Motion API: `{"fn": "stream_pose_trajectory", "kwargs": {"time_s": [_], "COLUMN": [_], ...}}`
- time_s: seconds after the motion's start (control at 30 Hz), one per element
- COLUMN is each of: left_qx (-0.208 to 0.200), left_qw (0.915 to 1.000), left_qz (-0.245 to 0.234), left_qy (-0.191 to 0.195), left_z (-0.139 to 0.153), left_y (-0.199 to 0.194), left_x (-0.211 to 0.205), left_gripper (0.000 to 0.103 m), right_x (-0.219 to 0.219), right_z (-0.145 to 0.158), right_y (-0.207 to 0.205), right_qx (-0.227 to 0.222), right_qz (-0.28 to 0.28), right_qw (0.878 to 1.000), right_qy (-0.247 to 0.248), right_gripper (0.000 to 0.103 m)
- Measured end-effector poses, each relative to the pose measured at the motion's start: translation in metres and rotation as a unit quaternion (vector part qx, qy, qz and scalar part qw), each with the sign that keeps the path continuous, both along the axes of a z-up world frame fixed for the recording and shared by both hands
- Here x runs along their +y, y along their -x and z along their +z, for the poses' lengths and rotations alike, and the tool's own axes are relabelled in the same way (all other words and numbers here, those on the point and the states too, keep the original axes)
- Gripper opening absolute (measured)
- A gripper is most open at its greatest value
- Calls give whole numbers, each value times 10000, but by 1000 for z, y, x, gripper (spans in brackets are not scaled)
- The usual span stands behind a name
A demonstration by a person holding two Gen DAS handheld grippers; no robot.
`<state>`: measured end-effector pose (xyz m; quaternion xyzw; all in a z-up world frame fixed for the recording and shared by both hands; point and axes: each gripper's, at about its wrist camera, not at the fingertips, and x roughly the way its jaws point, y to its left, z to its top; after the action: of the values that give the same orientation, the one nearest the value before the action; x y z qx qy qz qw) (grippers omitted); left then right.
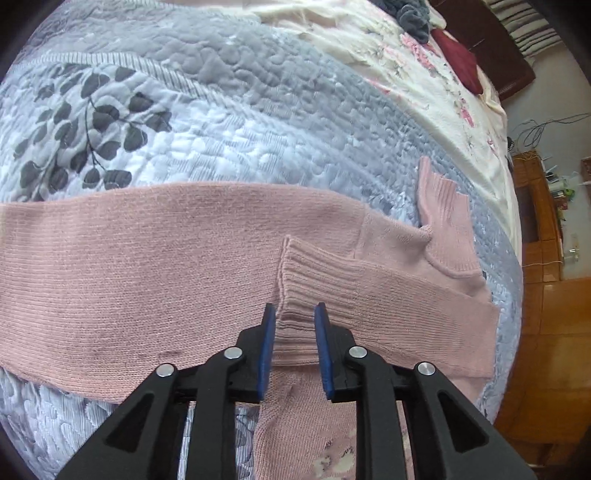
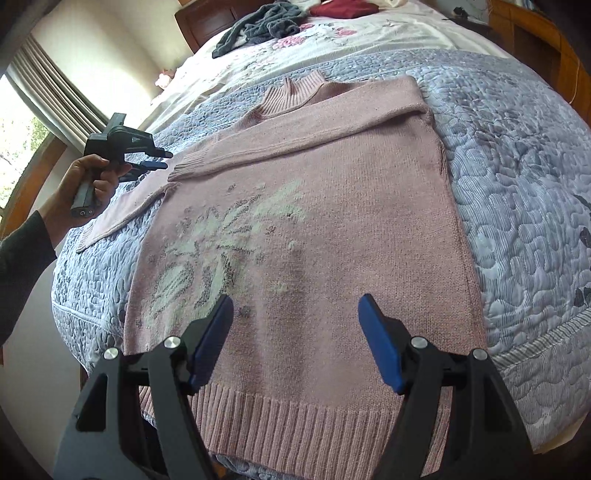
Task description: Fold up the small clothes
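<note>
Though spread flat, face up, on the grey-blue quilt (image 2: 517, 184) of the bed, already shows one fold: pink sweater (image 2: 332, 221) with ribbed hem (image 2: 295, 417) at the bed's near edge and ribbed collar (image 2: 291, 96) pointing toward the head end. Bears a pale, sparkly flower pattern on the chest. Has the folded sleeve (image 2: 295, 136) laid slantwise across the upper chest, its cuff (image 2: 188, 166) ending at the sweater's left side. Leaves the other sleeve (image 2: 118, 206) stretched out over the quilt toward the bed's left edge.

Right gripper (image 2: 295, 299): held above the lower part of the sweater, just beyond the hem, blue pads spread wide, nothing between them.

Left gripper (image 2: 164, 160): gripped by a hand (image 2: 92, 177) out past the bed's left edge, tips aimed at the cuff. From the left wrist view, left gripper (image 1: 294, 308) with a narrow gap between its pads and the ribbed cuff (image 1: 295, 280) seen in that gap, not pinched. Cannot tell whether pads and knit touch.

Farther up, toward the head end: a floral sheet (image 2: 332, 40), with a crumpled grey garment (image 2: 258, 22) and a dark red garment (image 2: 343, 7) on it, well apart from the sweater.
</note>
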<state>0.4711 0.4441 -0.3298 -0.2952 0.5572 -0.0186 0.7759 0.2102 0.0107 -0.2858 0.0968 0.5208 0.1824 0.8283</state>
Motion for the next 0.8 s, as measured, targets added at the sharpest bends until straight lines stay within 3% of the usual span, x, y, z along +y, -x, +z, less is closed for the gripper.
{"fn": "stream_pose_trajectory", "kwargs": {"time_s": [0.07, 0.1, 0.2, 0.3, 0.43, 0.57, 0.7, 0.8], "left_qx": [-317, -288, 377, 469, 33, -589, -948, -1028], "left_qw": [9981, 9968, 9981, 9977, 9990, 9946, 9775, 9496], "left_qz": [-167, -275, -314, -169, 134, 759, 1885, 2960], "left_qy": [493, 688, 367, 452, 433, 389, 79, 112], "left_z": [3, -5, -43, -58, -27, 15, 42, 46], "left_y": [5, 4, -6, -4, 17, 69, 145, 212], "left_x": [-13, -20, -36, -31, -2, 72, 182, 265], "left_gripper": [32, 35, 36, 35, 42, 57, 63, 63], "right_x": [2, 5, 13, 16, 12, 9, 23, 41], "right_z": [-1, -2, -2, 9, 18, 17, 19, 20], "right_y": [-1, -2, -3, 0, 3, 5, 9, 11], "right_qx": [30, 53, 123, 56, -36, 40, 91, 95], "right_qz": [-2, 3, 53, 82, 144, 105, 218, 386], "right_qw": [10000, 10000, 9998, 9998, 9999, 9999, 9995, 9990], "right_qy": [-56, -76, -138, -152, -56, -107, -187, -214], "right_gripper": [70, 70, 70, 71, 72, 75, 75, 75]}}
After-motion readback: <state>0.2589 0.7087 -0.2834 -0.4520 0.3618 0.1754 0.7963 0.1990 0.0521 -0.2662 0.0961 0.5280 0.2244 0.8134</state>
